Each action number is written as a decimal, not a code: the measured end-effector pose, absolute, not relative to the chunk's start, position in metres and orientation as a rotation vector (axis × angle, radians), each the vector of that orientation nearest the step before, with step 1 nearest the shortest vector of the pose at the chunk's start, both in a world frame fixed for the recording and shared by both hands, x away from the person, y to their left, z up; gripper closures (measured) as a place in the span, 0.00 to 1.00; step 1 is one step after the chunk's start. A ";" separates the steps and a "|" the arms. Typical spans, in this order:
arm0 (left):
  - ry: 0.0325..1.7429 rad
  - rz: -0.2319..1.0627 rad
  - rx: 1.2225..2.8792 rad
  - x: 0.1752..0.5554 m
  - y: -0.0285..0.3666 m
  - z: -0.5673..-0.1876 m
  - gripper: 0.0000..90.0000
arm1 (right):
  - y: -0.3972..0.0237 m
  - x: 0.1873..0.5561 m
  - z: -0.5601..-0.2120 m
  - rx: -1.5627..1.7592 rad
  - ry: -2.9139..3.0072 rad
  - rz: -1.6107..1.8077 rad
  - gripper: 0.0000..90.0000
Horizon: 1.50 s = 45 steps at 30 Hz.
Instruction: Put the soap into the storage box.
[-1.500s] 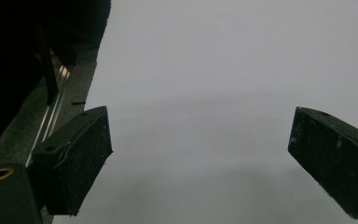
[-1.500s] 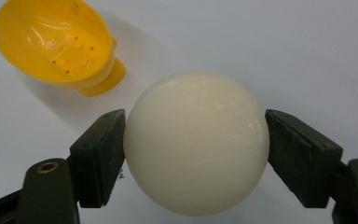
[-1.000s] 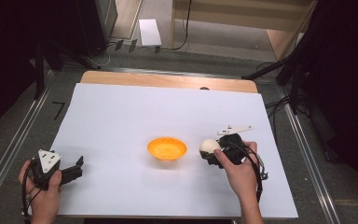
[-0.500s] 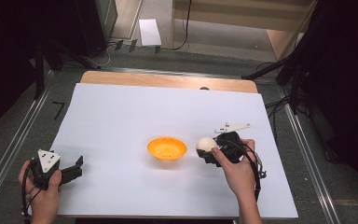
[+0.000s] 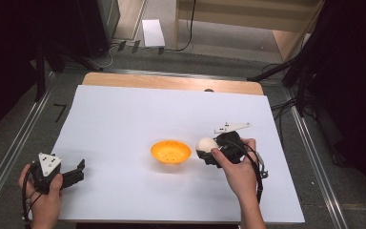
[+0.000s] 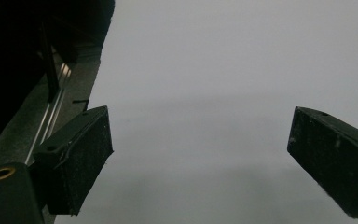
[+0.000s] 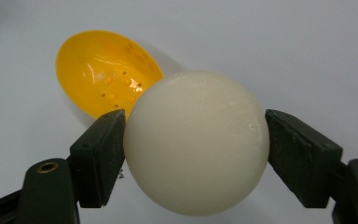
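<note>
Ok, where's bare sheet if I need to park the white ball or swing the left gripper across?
Bare: the wide stretch of white sheet behind the orange bowl, up to the wooden edge, and the strip between the left gripper and the bowl. Crowded: just right of the bowl, where the right gripper holds the white ball close to its rim.

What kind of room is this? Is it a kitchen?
Probably not a kitchen; it looks like a lab or workshop test bench. A white sheet covers the table, cables run over the floor behind, and a hand-held gripper holds a white ball beside an orange bowl.
</note>
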<state>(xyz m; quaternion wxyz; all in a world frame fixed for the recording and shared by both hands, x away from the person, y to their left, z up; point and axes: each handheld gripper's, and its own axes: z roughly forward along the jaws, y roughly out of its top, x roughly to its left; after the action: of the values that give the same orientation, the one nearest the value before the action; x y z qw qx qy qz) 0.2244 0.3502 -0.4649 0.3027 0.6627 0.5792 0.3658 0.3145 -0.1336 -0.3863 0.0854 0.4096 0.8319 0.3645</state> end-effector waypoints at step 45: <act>1.532 0.969 1.762 0.225 0.350 -0.465 0.08 | -0.101 0.321 -0.381 1.142 2.519 1.088 0.27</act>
<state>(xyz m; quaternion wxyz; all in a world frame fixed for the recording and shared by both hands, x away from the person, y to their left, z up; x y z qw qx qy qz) 0.2246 0.3500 -0.4649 0.3019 0.6646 0.5777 0.3653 0.3211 -0.1011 -0.3806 0.0844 0.3828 0.8445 0.3648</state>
